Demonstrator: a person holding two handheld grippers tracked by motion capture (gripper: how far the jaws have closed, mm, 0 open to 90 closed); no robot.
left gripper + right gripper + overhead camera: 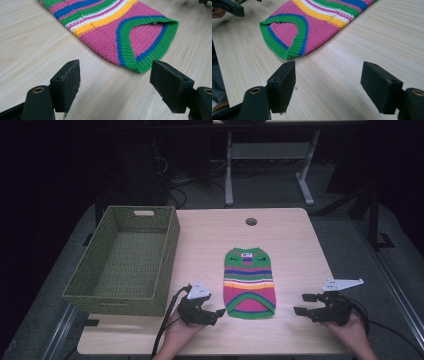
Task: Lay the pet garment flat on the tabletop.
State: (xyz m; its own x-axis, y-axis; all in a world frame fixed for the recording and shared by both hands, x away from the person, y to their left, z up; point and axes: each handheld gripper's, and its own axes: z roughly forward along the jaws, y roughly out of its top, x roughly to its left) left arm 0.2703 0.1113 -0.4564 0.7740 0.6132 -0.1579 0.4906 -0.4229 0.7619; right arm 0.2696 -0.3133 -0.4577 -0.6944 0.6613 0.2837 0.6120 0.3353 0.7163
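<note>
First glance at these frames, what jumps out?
The striped knit garment, in pink, green, blue, yellow and white, lies flat at mid-table, by far the brightest thing there. An empty green woven basket sits on the table's left side. The left gripper and right gripper flank the garment's near hem, both open and apart from it.

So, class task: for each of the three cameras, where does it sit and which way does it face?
High view: above the person's side, looking forward and down on the table, basket, both hands.
Left gripper view: rides the left gripper, facing the striped sweater; open jaws show.
Right gripper view: rides the right gripper, facing the sweater's green hem; open jaws show.
All three share the sweater.
</note>
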